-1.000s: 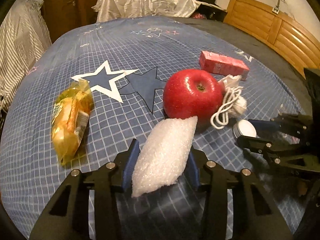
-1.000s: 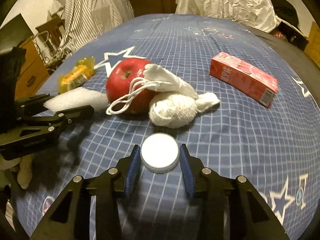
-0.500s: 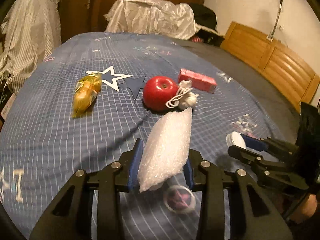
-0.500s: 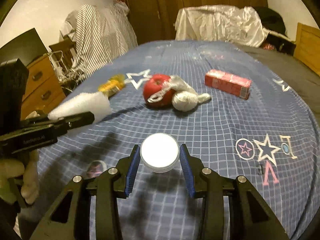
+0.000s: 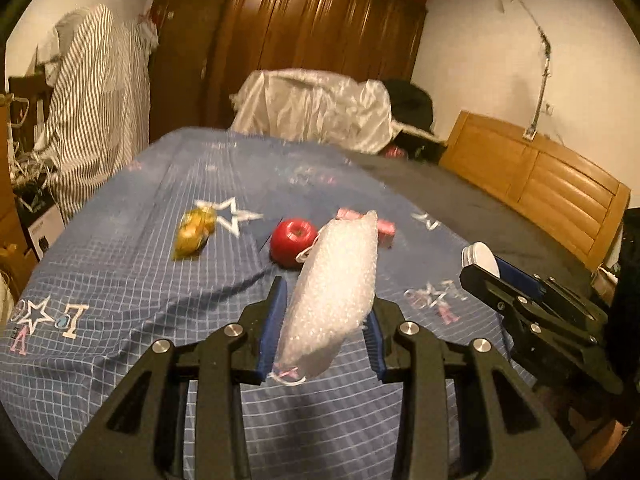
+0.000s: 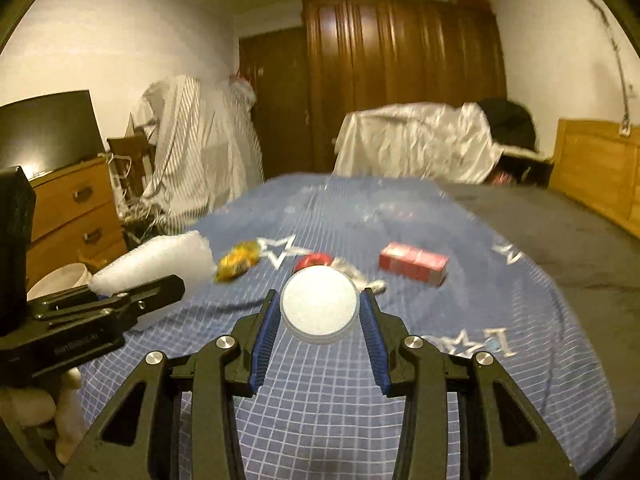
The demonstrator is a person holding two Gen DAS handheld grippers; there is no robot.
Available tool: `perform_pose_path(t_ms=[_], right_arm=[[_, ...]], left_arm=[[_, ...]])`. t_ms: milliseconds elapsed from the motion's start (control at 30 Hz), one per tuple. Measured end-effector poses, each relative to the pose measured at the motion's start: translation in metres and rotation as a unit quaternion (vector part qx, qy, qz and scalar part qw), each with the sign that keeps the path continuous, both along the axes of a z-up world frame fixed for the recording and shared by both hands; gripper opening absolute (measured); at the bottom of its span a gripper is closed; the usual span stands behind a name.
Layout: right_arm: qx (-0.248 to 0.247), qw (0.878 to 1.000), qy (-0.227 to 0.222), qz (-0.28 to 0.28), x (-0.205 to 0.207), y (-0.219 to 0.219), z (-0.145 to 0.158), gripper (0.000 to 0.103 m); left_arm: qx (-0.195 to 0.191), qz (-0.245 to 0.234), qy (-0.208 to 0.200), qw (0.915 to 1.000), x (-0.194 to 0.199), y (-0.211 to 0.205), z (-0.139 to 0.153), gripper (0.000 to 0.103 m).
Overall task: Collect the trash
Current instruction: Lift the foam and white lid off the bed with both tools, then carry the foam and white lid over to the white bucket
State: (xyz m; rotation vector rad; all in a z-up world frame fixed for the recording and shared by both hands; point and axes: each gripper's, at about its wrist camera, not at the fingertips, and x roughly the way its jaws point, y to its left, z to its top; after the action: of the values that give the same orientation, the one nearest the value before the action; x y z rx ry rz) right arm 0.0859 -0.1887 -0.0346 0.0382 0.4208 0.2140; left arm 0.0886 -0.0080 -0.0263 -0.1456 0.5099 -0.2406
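a white bubble-wrap piece is clamped between the blue pads of the left gripper and is held in the air above the near part of the bed, its long end tilted up and to the right. a round white tin is gripped edge to edge by the right gripper, also raised clear of the blue checked cover. in the left wrist view the tin is seen at the right, pinched at the tip of the other tool.

farther away on the cover, a yellow snack packet is seen lying to the left, beside a white star print. a red apple is placed near the middle, with a white cloth touching its right side. a pink carton is laid to the right of these, apart from the apple. the far objects are blurred. a wooden headboard is seen along the right edge of the bed.
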Motion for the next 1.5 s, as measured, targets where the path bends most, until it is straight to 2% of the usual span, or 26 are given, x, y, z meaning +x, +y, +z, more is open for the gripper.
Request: perform_pose_path(t_ms=[267, 367, 433, 467, 533, 567, 633, 667, 700, 733, 800, 867, 900, 1000, 1100, 1167, 1300, 1400, 1500], right_arm=[[-0.002, 0.998, -0.05, -0.023, -0.053, -0.015, 0.032, 0.042], [-0.002, 0.999, -0.05, -0.02, -0.061, -0.016, 0.034, 0.042], [-0.007, 0.999, -0.045, -0.018, -0.062, -0.019, 0.031, 0.042], [-0.016, 0.999, -0.044, -0.023, -0.061, -0.02, 0.027, 0.042], [-0.018, 0.999, -0.028, -0.029, -0.056, -0.028, 0.017, 0.042], [-0.014, 0.999, -0.021, -0.032, -0.056, -0.035, 0.014, 0.042], [-0.015, 0.999, -0.009, -0.028, -0.055, -0.042, 0.008, 0.042], [-0.015, 1.0, -0.001, -0.026, -0.058, -0.049, 0.006, 0.042], [-0.014, 1.0, 0.006, -0.023, -0.056, -0.051, 0.002, 0.042], [-0.012, 1.0, 0.015, -0.02, -0.056, -0.055, -0.001, 0.042], [-0.003, 1.0, 0.024, -0.018, -0.053, -0.062, -0.005, 0.042], [0.007, 0.999, 0.031, -0.018, -0.052, -0.066, -0.006, 0.042], [0.009, 0.999, 0.032, -0.018, -0.052, -0.068, -0.006, 0.042], [0.004, 0.999, 0.036, -0.018, -0.056, -0.068, -0.009, 0.042], [0.006, 0.999, 0.049, -0.017, -0.05, -0.064, -0.016, 0.042], [0.008, 0.999, 0.052, -0.014, -0.047, -0.059, -0.021, 0.042], [0.006, 0.999, 0.043, -0.014, -0.046, -0.052, -0.021, 0.042], [-0.002, 1.0, 0.022, -0.017, -0.046, -0.046, -0.013, 0.042], [-0.007, 1.0, -0.004, -0.017, -0.048, -0.041, 0.002, 0.042]], left_arm=[[0.0, 0.011, -0.054, 0.9985, -0.035, -0.02, 0.024, 0.034], [0.007, 0.003, -0.057, 0.9984, -0.039, -0.025, 0.025, 0.034], [0.026, 0.004, -0.057, 0.998, -0.036, -0.029, 0.019, 0.035], [0.041, 0.008, -0.047, 0.998, -0.027, -0.028, 0.011, 0.035], [0.027, 0.019, 0.03, 0.999, 0.006, -0.012, -0.017, 0.033], [-0.01, -0.001, 0.079, 0.9969, 0.014, -0.003, -0.025, 0.032], [-0.077, -0.041, 0.121, 0.9888, 0.003, 0.011, -0.024, 0.033], [-0.079, -0.066, 0.133, 0.9858, -0.009, 0.007, -0.023, 0.041], [-0.079, -0.092, 0.15, 0.9812, -0.016, -0.001, -0.028, 0.048], [-0.063, -0.115, 0.164, 0.9776, -0.02, -0.015, -0.035, 0.058], [-0.02, -0.14, 0.183, 0.9729, -0.018, -0.044, -0.054, 0.06], [-0.013, -0.135, 0.196, 0.9712, -0.008, -0.058, -0.072, 0.061], [0.004, -0.124, 0.199, 0.9721, -0.004, -0.064, -0.081, 0.063], [0.02, -0.123, 0.228, 0.9656, 0.004, -0.072, -0.103, 0.063], [0.029, -0.108, 0.224, 0.968, 0.009, -0.072, -0.114, 0.063], [0.042, -0.097, 0.211, 0.9717, 0.011, -0.073, -0.113, 0.054], [0.045, -0.083, 0.2, 0.9751, 0.011, -0.062, -0.109, 0.052], [0.037, -0.053, 0.146, 0.9872, 0.001, -0.049, -0.073, 0.052], [0.036, -0.017, 0.067, 0.997, -0.012, -0.036, -0.026, 0.052]])
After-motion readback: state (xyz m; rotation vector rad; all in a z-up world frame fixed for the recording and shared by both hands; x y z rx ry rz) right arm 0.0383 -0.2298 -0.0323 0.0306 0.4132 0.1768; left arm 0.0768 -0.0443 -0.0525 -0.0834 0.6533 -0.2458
